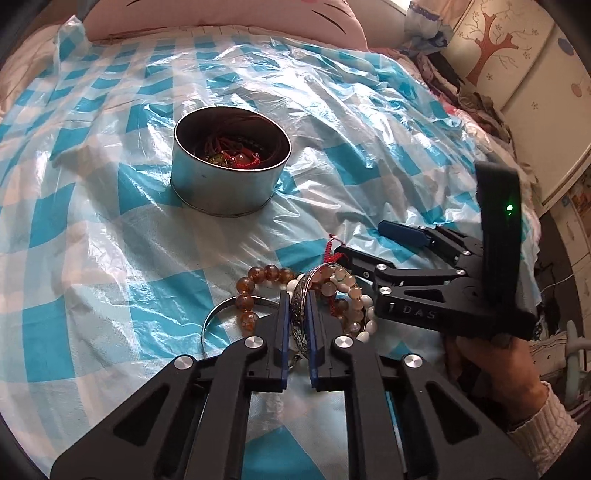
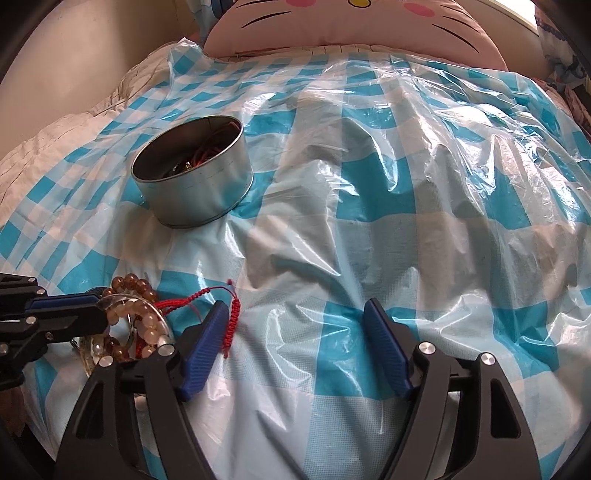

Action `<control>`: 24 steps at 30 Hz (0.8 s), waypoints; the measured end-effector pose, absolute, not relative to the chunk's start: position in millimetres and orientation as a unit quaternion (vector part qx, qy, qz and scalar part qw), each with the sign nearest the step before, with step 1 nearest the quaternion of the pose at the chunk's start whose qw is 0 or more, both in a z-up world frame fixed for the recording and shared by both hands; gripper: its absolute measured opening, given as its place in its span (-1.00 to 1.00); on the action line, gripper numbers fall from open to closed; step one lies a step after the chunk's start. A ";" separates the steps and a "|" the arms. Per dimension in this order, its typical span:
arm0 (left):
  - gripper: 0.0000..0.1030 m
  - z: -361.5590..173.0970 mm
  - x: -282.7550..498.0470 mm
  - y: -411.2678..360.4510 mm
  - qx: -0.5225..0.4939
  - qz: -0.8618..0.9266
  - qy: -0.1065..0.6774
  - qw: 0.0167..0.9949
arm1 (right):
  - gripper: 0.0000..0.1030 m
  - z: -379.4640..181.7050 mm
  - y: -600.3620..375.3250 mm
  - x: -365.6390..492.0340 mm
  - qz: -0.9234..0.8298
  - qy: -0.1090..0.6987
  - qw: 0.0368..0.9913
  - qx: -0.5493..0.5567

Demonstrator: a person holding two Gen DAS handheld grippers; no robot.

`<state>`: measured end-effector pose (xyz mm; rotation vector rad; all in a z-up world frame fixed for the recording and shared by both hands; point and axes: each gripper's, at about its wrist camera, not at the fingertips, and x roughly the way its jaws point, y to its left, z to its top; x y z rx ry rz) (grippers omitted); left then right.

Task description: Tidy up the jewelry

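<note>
A round metal tin (image 1: pixel 229 173) holding red cords and beads stands on the checked plastic sheet; it also shows in the right wrist view (image 2: pixel 195 173). A heap of jewelry lies near me: an amber bead bracelet (image 1: pixel 255 288), a pale bead bracelet (image 1: pixel 351 295), a thin silver bangle (image 1: pixel 218 314) and a red woven cord (image 2: pixel 232 321). My left gripper (image 1: pixel 298 299) is shut on an engraved silver bangle (image 1: pixel 300 317) standing on edge in the heap. My right gripper (image 2: pixel 295 314) is open and empty, just right of the heap; it also shows in the left wrist view (image 1: pixel 369 240).
The blue-and-white checked plastic sheet (image 2: pixel 369 184) covers a bed and is wrinkled. A pink cat-face pillow (image 2: pixel 354 29) lies at the far edge. A cupboard with a tree picture (image 1: pixel 517 74) stands to the right.
</note>
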<state>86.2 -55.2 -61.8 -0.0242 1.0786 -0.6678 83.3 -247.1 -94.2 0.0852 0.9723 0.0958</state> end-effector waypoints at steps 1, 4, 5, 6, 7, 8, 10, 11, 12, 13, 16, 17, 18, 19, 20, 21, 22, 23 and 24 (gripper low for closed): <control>-0.85 -57.0 86.4 -48.2 -0.030 -0.321 0.498 0.805 | 0.45 -94.3 -247.5 83.1 0.047 0.467 0.882 0.042; -0.84 -43.4 89.1 -20.8 -0.095 -0.331 0.475 0.810 | 0.49 -94.2 -248.3 83.1 0.047 0.466 0.882 0.045; -0.84 -42.5 92.0 -10.6 -0.119 -0.330 0.475 0.807 | 0.50 -94.2 -247.6 83.3 0.046 0.467 0.882 0.043; -0.84 -42.2 94.5 -1.1 -0.135 -0.322 0.474 0.808 | 0.50 -94.1 -246.2 83.4 0.044 0.467 0.882 0.039; -0.84 -42.5 96.3 6.2 -0.143 -0.310 0.473 0.812 | 0.50 -94.0 -245.6 83.0 0.043 0.468 0.882 0.037; -0.84 -42.5 97.9 12.6 -0.149 -0.300 0.473 0.815 | 0.50 -93.5 -245.5 82.8 0.042 0.467 0.882 0.037; -0.84 -42.9 100.3 21.7 -0.159 -0.284 0.472 0.819 | 0.50 -91.5 -245.7 80.7 0.039 0.461 0.886 0.036; -0.84 -43.3 100.7 25.0 -0.161 -0.277 0.472 0.821 | 0.50 -88.1 -246.7 77.9 0.038 0.451 0.891 0.037; -0.84 -44.2 100.7 28.1 -0.163 -0.272 0.472 0.823 | 0.50 -83.2 -248.3 74.6 0.039 0.438 0.897 0.040; -0.84 -44.8 101.7 29.8 -0.165 -0.269 0.473 0.823 | 0.50 -78.4 -249.7 71.5 0.040 0.425 0.903 0.041; -0.84 -46.7 103.4 29.7 -0.163 -0.265 0.475 0.823 | 0.50 -75.1 -244.8 71.9 0.054 0.420 0.905 0.029; -0.84 -47.0 103.4 28.5 -0.159 -0.265 0.475 0.824 | 0.50 -77.9 -240.0 75.6 0.060 0.428 0.902 0.016; -0.84 -46.9 102.6 27.5 -0.156 -0.265 0.475 0.824 | 0.50 -79.6 -234.6 77.4 0.064 0.432 0.900 0.000; -0.84 -46.9 101.4 25.4 -0.152 -0.265 0.475 0.826 | 0.49 -81.1 -228.2 79.5 0.067 0.435 0.898 -0.018; -0.84 -46.6 101.1 24.2 -0.149 -0.264 0.474 0.826 | 0.44 -82.1 -222.2 82.2 0.068 0.438 0.896 -0.036; -0.84 -47.0 101.2 24.4 -0.148 -0.265 0.474 0.827 | 0.36 -83.8 -215.9 83.1 0.070 0.440 0.894 -0.054; -0.84 -47.0 101.4 24.2 -0.147 -0.265 0.474 0.827 | 0.16 -85.3 -209.5 84.6 0.076 0.442 0.891 -0.070; -0.84 -46.4 101.1 24.2 -0.147 -0.264 0.474 0.827 | 0.06 -86.8 -202.8 84.5 0.084 0.443 0.888 -0.085; -0.84 -46.1 101.2 24.2 -0.147 -0.263 0.474 0.827 | -0.14 -87.3 -195.4 84.0 0.091 0.443 0.886 -0.104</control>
